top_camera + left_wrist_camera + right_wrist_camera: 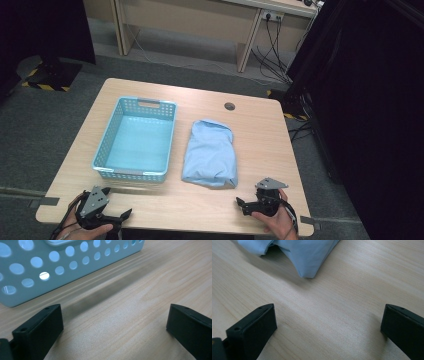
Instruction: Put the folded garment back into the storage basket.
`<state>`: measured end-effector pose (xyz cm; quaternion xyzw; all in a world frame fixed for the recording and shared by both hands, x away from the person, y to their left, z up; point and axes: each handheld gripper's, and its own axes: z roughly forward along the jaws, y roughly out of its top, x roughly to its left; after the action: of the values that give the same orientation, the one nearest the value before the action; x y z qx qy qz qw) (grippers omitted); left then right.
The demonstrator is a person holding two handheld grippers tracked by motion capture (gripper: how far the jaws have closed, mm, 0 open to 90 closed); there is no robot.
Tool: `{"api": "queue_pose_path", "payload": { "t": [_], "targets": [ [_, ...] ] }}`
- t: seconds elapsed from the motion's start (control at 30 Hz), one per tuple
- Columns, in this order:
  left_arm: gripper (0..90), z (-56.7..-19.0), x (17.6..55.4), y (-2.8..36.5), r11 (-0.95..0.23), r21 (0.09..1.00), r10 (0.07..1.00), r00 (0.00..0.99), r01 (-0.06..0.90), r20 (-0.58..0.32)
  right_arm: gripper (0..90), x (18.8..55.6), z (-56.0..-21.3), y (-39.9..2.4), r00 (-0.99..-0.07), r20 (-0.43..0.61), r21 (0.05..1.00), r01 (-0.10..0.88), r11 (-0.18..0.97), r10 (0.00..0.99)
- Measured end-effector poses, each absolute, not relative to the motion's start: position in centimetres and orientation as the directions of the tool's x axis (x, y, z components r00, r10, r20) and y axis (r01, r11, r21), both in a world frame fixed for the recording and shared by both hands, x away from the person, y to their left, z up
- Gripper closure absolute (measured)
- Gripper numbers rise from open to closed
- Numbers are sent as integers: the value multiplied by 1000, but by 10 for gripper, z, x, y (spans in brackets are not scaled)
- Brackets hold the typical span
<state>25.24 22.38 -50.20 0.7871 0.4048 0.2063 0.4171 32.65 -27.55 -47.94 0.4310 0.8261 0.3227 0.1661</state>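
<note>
Blue cloth (210, 154) beside basket (136, 140), both grippers' jaws wide open, empty, near table (260, 125) front edge.

A folded blue cloth (210, 155) lies just beside a blue basket (136, 174) on the table (260, 125).

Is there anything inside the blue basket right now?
The blue basket looks empty: its bare floor shows in the high view. The strip of floor behind its near wall is hidden. The folded blue cloth lies beside it on the table.

One pale blue perforated plastic basket (135, 139), one folded light blue cloth (210, 154) just beside the basket, two black handheld grippers.
</note>
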Motion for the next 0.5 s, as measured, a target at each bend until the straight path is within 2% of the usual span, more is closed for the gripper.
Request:
{"api": "queue_pose_path", "payload": {
  "t": [0.5],
  "targets": [
    [0,-502,252,224,-324,824,809,587,465,-13,9,327,-479,-277,-558,35,685,617,387,829]
  ]
}}
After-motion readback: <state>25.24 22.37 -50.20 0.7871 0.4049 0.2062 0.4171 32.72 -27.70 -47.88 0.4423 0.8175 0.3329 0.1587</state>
